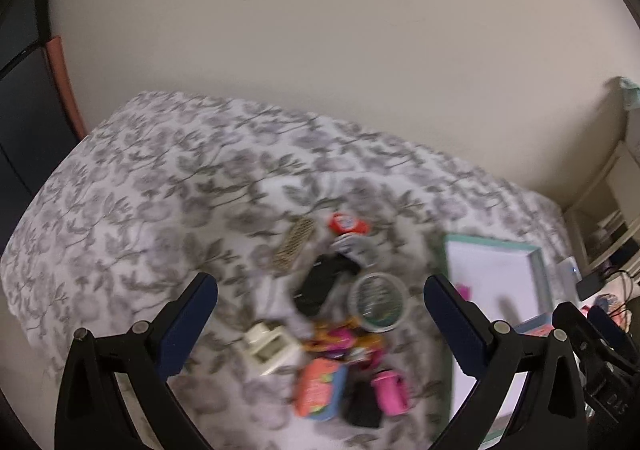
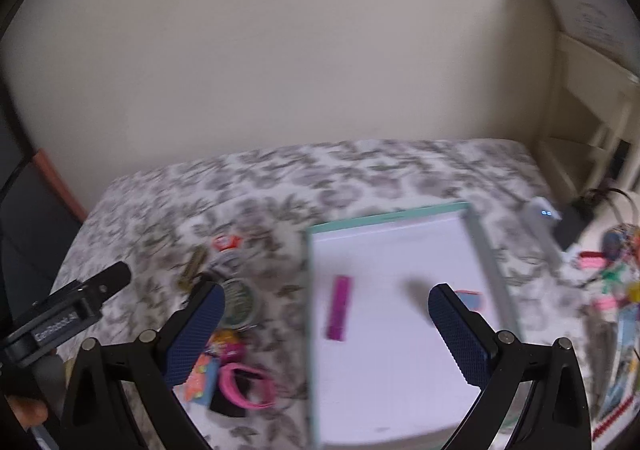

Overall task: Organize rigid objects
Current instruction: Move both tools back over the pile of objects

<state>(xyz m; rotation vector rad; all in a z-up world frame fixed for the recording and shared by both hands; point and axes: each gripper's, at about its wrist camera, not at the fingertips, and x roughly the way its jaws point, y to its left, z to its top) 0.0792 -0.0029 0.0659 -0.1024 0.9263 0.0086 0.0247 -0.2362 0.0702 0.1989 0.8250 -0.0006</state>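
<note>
Both sets of fingers are spread wide with nothing in them: left gripper (image 1: pixel 320 314) hangs over the loose pile on the bed (image 1: pixel 132 186), right gripper (image 2: pixel 326 324) over the teal-rimmed tray (image 2: pixel 486 250). The round tin (image 1: pixel 378 302) lies between the left fingers, just past the tips, a black case (image 1: pixel 320 284) touching it. Take one piece at a time, probably the tin, squarely across its width (frames are blurred, settle first); the tray is beyond the right-hand finger.
</note>
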